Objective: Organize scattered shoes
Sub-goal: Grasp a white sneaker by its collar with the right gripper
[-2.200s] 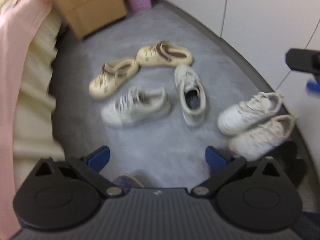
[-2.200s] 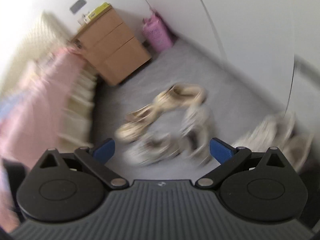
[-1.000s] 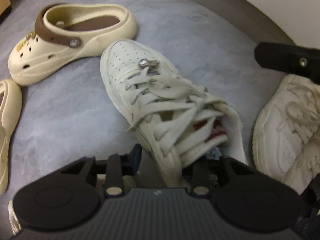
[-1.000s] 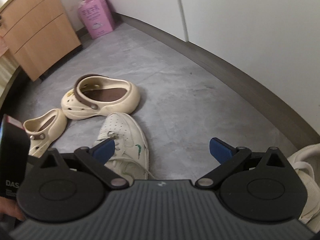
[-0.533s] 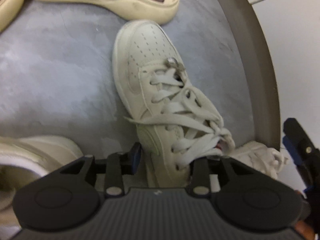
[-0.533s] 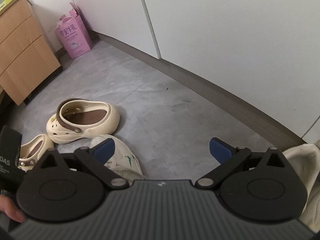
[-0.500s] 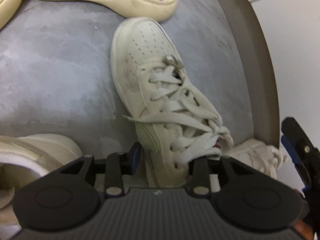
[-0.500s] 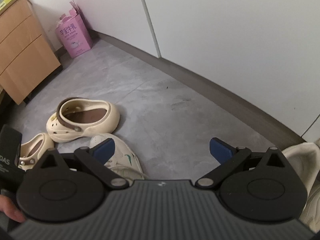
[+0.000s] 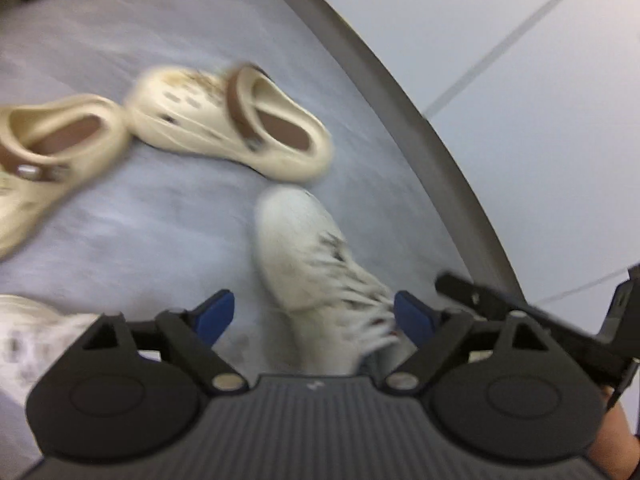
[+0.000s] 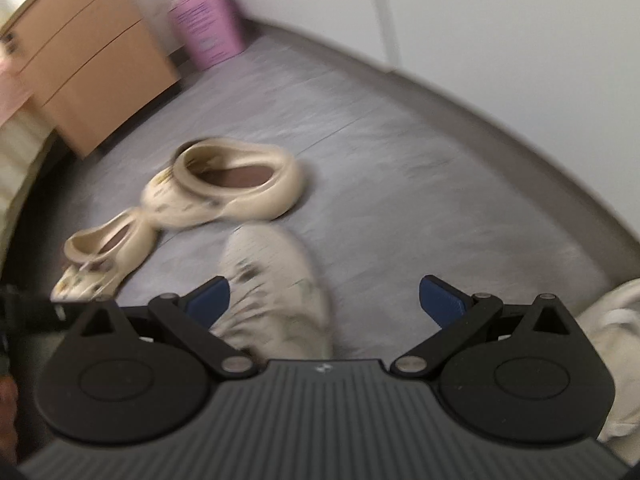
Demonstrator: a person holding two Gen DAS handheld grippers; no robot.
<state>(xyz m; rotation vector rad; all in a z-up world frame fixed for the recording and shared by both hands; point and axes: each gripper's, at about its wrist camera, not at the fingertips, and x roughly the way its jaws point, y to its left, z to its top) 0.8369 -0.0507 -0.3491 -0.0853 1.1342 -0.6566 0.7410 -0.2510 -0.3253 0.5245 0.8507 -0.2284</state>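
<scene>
Your left claw (image 9: pixel 314 316) has just been opening: its blue pads now stand spread, with the laced white sneaker (image 9: pixel 316 264) lying between them on the grey floor (image 9: pixel 160 224) but no longer pressed. Judging by that, the sneaker is set down toe-forward a little way out from the dark baseboard (image 9: pixel 432 160), so back the claw straight off along the shoe's length so that a pad does not snag the loose laces and drag it askew.

Your right claw (image 10: pixel 324 300) is also spread and pinches nothing; the same sneaker (image 10: pixel 276 288) shows just ahead of its left pad. Another white sneaker (image 10: pixel 616 320) sits at the right edge of that view, close beside where the first has landed.

Further out, the sneaker's toe sits just short of the heel of a cream clog (image 9: pixel 228 120), and a second clog (image 9: pixel 44 156) sits toe to toe against that one. A further white shoe (image 9: pixel 28 332) lies at the lower left of the left view, probably the mate to fetch next.

Open floor runs along the baseboard beyond the clogs, toward the pink box (image 10: pixel 208 28) and the wooden drawer unit (image 10: pixel 84 64). Keep clear of the wall (image 9: pixel 520 80) on your right and of your own other claw, which juts into the left view.
</scene>
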